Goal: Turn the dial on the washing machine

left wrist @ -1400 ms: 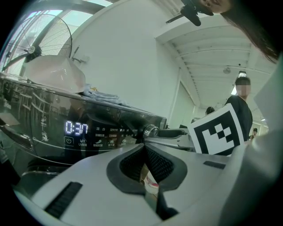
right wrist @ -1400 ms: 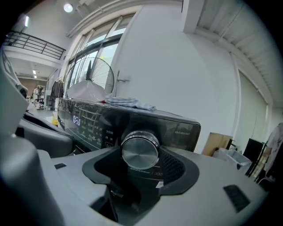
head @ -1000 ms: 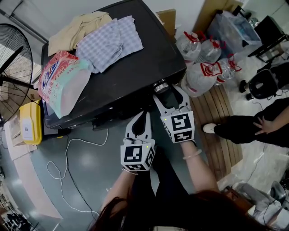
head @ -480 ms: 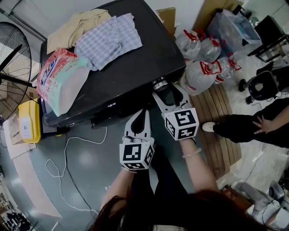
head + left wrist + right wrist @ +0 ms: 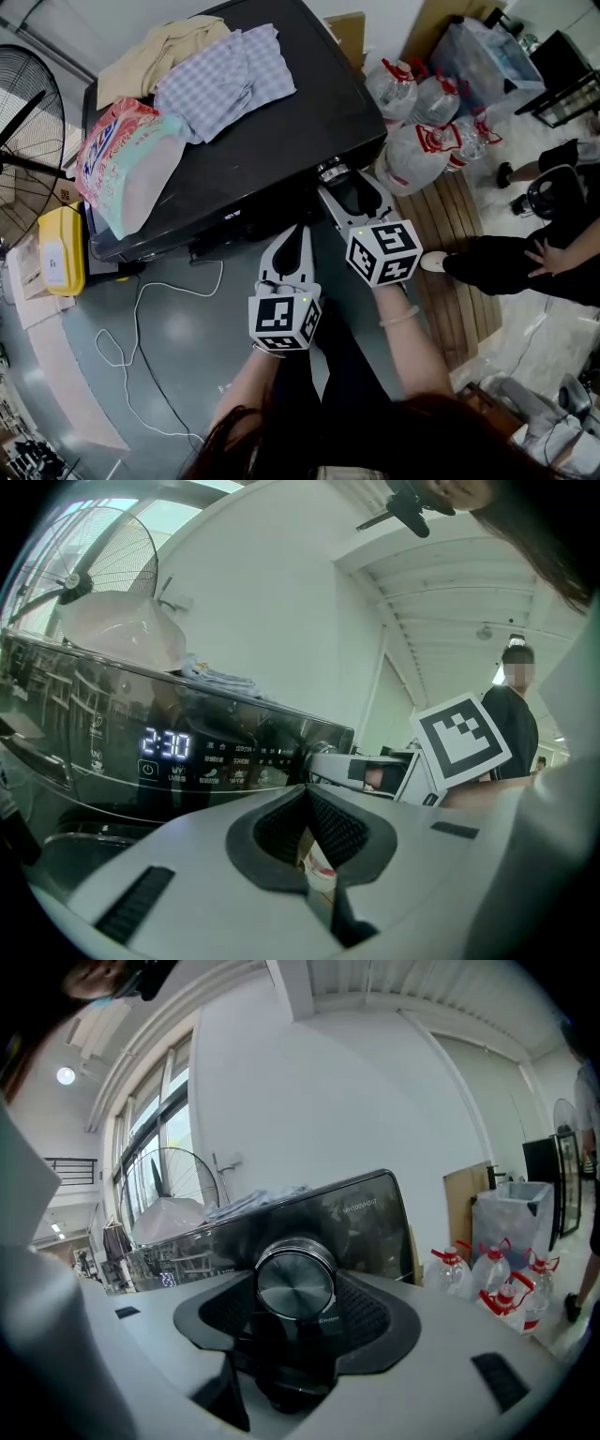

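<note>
Clamping the silver dial (image 5: 295, 1282) on the washing machine's (image 5: 281, 131) front edge at centre frame, the right gripper (image 5: 340, 184) sits just right of the left gripper (image 5: 298, 236), whose jaws are pressed together.

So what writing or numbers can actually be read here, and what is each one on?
"2:30": lit display on the washing machine panel.
Small labels beside it: too small to read.
Model print above the dial: too blurred.
Blue print on the pink and green bag: blurred.
Label on the yellow container: unreadable.
</note>
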### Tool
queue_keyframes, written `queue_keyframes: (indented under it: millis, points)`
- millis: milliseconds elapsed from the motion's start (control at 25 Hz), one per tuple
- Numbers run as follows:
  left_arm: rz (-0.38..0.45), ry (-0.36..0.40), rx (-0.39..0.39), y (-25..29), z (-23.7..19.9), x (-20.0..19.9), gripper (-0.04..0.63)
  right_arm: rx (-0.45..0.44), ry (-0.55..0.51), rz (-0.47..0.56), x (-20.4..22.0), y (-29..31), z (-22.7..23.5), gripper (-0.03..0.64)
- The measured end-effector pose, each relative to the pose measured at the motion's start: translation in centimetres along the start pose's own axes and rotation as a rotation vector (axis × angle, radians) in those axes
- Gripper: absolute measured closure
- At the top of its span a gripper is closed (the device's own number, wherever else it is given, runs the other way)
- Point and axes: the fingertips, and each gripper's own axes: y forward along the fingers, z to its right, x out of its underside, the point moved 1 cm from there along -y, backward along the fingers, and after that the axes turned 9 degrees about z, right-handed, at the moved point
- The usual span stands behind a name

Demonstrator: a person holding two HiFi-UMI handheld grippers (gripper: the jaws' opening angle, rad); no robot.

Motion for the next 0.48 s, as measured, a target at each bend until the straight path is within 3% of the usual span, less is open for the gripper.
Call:
queue_keyframes:
  millis: [240,480]
  points:
    - [-0.001,-0.001,0.002,0.21,0.11,0.0,0.578,-0.005,-0.026,0.0,-0.06,0.05,-0.02,0.324]
    - [0.002,0.002,0.005,0.31,0.33,-0.17,0.578,0.002,-0.151,-0.038,0.16,-0.09,-0.2,0.322]
